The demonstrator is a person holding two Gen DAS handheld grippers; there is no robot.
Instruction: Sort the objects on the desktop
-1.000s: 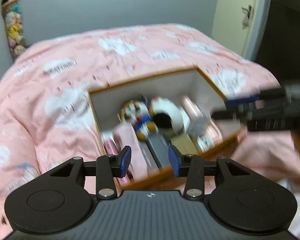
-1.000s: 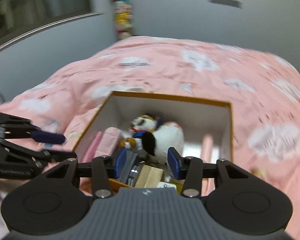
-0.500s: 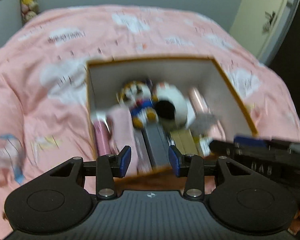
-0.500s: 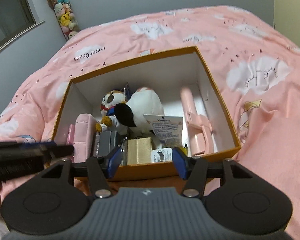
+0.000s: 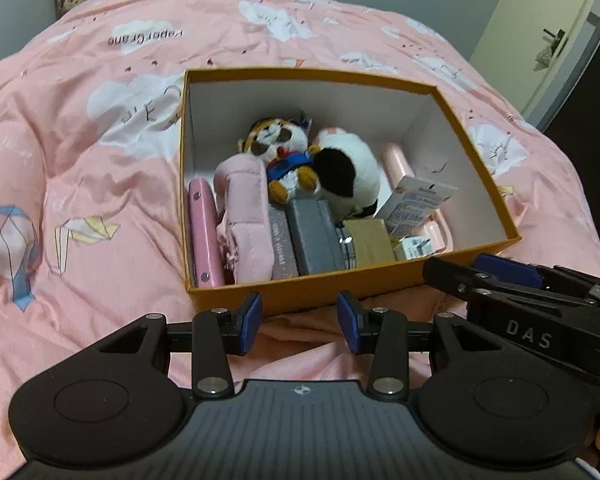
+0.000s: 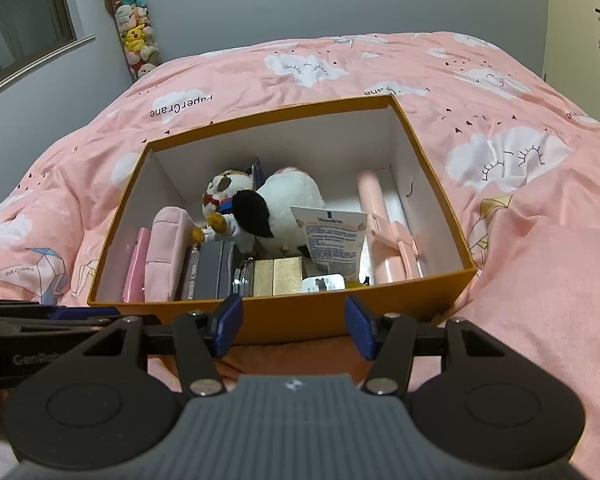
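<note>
Both grippers hang empty just short of the near wall of the orange box (image 6: 256,322), which sits on the pink bedspread (image 6: 520,184): the left gripper (image 5: 299,322) half open, the right gripper (image 6: 292,328) wider. The box is packed tight (plush toy (image 6: 260,212) leaning on the grey case (image 6: 214,268), cream tube (image 6: 332,240) propped upright). Pulling one thing could drag its neighbours, or a finger could catch the wall and tip the box on the soft bedding.

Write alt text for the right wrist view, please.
An open orange box on a pink duvet holds plush toys, a pink pouch and a lotion tube. The empty right gripper hovers before it.
</note>
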